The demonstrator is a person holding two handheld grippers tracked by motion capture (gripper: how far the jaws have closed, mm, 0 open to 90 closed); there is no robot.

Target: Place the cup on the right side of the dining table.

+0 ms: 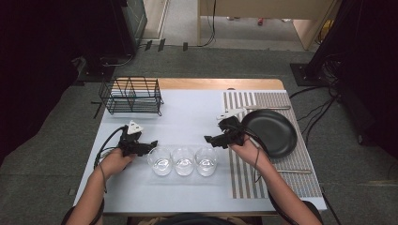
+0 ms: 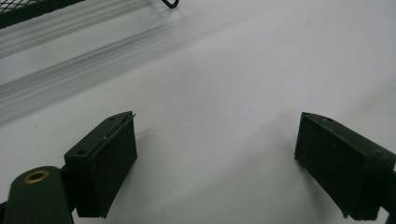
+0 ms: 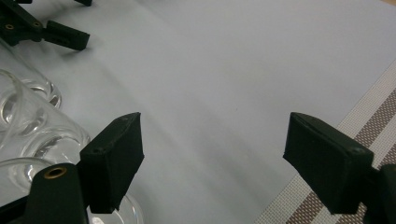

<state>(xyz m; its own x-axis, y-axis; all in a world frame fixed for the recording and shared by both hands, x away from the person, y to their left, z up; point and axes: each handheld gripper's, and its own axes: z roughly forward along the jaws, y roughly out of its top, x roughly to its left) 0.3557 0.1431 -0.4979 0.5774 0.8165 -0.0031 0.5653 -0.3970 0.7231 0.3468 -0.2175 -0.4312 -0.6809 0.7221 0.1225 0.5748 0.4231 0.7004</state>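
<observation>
Three clear glasses stand in a row on the pale table: the left glass (image 1: 160, 161), the middle glass (image 1: 183, 161) and the right glass (image 1: 206, 161). My left gripper (image 1: 152, 142) lies low beside the left glass and points right, open, with bare table between its jaws (image 2: 217, 126). My right gripper (image 1: 209, 139) hovers just behind the right glass and points left, open and empty (image 3: 214, 123). In the right gripper view the glasses (image 3: 28, 126) sit at the lower left and the left gripper's jaws (image 3: 46, 30) lie beyond them.
A black plate (image 1: 270, 132) rests on a striped placemat (image 1: 291, 171) at the right, with cutlery (image 1: 293, 171) near its front edge. A black wire rack (image 1: 132, 96) stands at the back left. Cables trail on the floor around the table.
</observation>
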